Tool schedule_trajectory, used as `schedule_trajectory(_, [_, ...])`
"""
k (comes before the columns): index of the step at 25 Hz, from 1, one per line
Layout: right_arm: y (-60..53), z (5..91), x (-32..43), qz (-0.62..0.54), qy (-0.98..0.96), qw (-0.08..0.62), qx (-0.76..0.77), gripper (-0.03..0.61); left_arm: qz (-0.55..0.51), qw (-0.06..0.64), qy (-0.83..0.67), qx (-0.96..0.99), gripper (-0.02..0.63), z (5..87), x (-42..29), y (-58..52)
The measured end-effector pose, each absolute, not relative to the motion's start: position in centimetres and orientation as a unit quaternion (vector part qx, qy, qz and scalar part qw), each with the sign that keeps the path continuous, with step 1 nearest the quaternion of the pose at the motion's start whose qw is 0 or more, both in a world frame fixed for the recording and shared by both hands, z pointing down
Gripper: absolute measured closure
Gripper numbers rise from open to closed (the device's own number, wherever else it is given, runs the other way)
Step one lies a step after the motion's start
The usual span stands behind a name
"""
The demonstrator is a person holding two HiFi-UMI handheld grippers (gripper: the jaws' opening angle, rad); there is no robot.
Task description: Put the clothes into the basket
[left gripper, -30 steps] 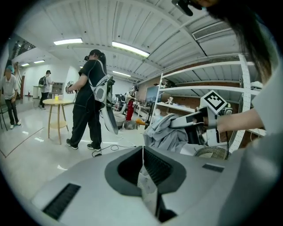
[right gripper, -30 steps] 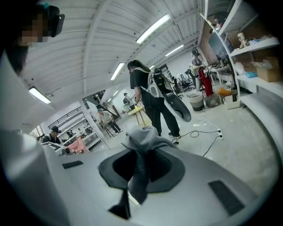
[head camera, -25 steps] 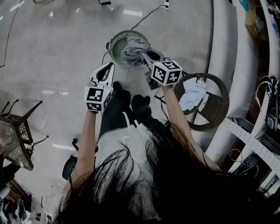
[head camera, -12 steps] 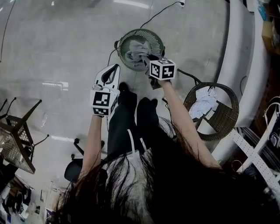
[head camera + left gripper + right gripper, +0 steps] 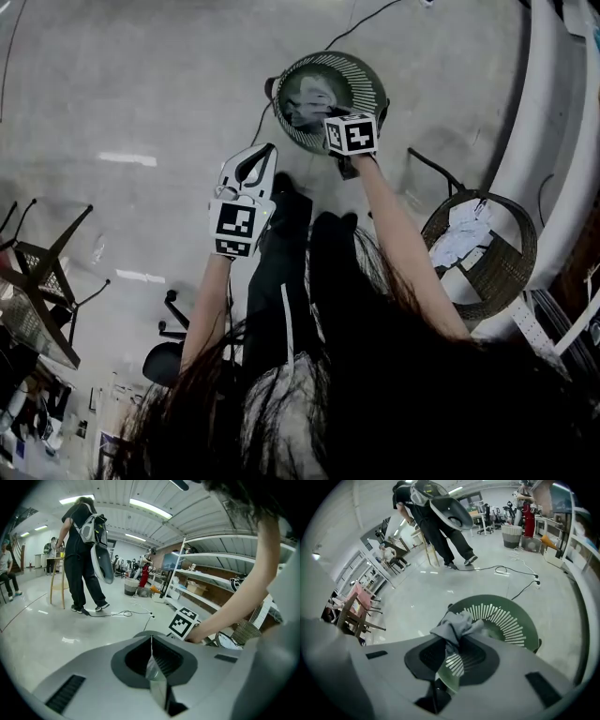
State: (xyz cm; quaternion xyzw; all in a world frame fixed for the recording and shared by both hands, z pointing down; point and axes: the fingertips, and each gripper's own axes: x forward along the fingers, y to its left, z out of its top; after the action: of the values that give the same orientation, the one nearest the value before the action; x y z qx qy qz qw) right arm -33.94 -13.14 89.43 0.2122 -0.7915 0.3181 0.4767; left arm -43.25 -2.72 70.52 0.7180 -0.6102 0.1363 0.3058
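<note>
A round green slatted basket (image 5: 361,70) stands on the floor ahead of the person's feet. My right gripper (image 5: 330,117) reaches down over its rim, shut on a grey garment (image 5: 305,101) that hangs into the basket. In the right gripper view the grey garment (image 5: 457,624) bunches out between the closed jaws, with the green basket (image 5: 511,620) right below. My left gripper (image 5: 262,152) hovers to the left of the basket, apart from it. Its jaws (image 5: 151,641) meet with nothing between them.
A brown wicker basket (image 5: 511,272) holding white cloth (image 5: 459,236) stands at the right beside curved white shelving (image 5: 553,141). Cables (image 5: 375,14) trail across the floor. An overturned chair (image 5: 42,281) lies at the left. A person in black (image 5: 82,550) stands farther off.
Both grippers have come down. The right one has carried the grey garment from above the green basket down into it, tilting more steeply. The left stays shut beside it.
</note>
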Motion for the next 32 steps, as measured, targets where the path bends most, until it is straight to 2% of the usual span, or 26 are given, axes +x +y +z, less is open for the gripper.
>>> schedule_trajectory(1, [-12.9,90.4,-33.6,0.318,-0.788,0.484,0.209,0.518,0.140,0.309,-0.607,0.719,0.594,71.0,-42.8,-2.4])
schedule_trajectory(3, [-12.3,91.6,-32.9,0.324,-0.779,0.497,0.204,0.402,0.146,0.314,-0.601,0.720,0.594,71.7,-42.0,-1.9])
schedule_trajectory(10, [-11.3,91.2,-33.2,0.334,-0.776,0.495,0.202,0.402,0.146,0.326,-0.595,0.720,0.594,72.4,-41.9,-1.1])
schedule_trajectory(17, [-11.9,87.9,-33.7,0.343,-0.800,0.442,0.216,0.402,0.145,0.307,-0.601,0.724,0.594,70.6,-41.5,-2.1])
schedule_trajectory(28, [-14.8,75.8,-32.2,0.346,-0.855,0.292,0.253,0.405,0.137,0.272,-0.606,0.735,0.594,65.4,-39.2,-4.4])
schedule_trajectory(32, [-15.4,70.7,-30.0,0.346,-0.867,0.236,0.269,0.432,0.129,0.257,-0.606,0.741,0.594,62.6,-37.3,-5.5])
